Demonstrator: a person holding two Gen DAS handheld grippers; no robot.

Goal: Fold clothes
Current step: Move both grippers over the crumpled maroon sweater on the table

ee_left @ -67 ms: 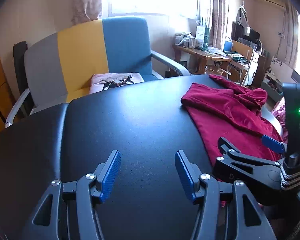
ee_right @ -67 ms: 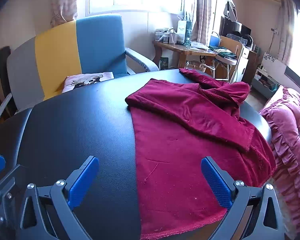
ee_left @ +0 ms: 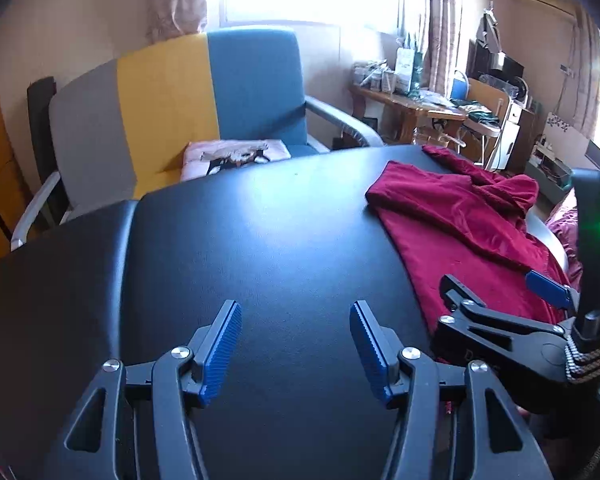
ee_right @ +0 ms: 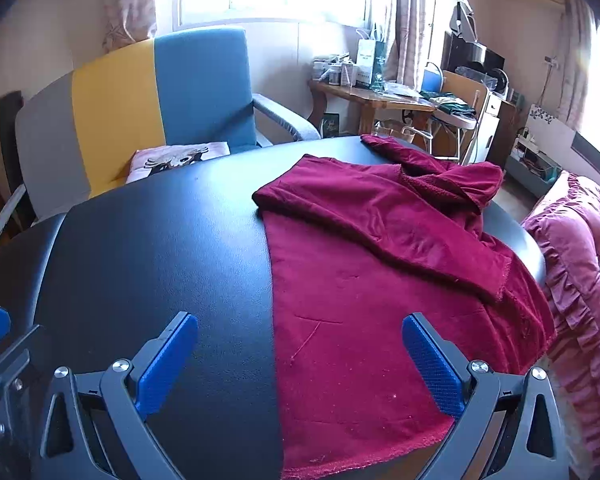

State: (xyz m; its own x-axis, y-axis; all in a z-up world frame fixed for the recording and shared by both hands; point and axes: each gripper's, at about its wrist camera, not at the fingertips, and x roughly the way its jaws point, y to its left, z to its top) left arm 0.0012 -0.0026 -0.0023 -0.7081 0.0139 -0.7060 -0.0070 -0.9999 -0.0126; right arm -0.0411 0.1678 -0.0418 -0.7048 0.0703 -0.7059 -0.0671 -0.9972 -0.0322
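A dark red hooded garment (ee_right: 360, 272) lies spread on the right half of the black table (ee_right: 160, 248), one sleeve folded across its chest and the hood bunched at the far right edge. My right gripper (ee_right: 300, 356) hovers open over its near hem, nothing between the blue pads. My left gripper (ee_left: 296, 344) stands open above bare table, left of the garment (ee_left: 460, 224). The right gripper (ee_left: 500, 312) shows at the right edge of the left wrist view, over the cloth.
A grey, yellow and blue armchair (ee_right: 148, 92) with a printed cushion (ee_right: 176, 160) stands behind the table. A pink ruffled quilt (ee_right: 580, 264) lies to the right. A cluttered wooden desk (ee_right: 380, 92) is at the back.
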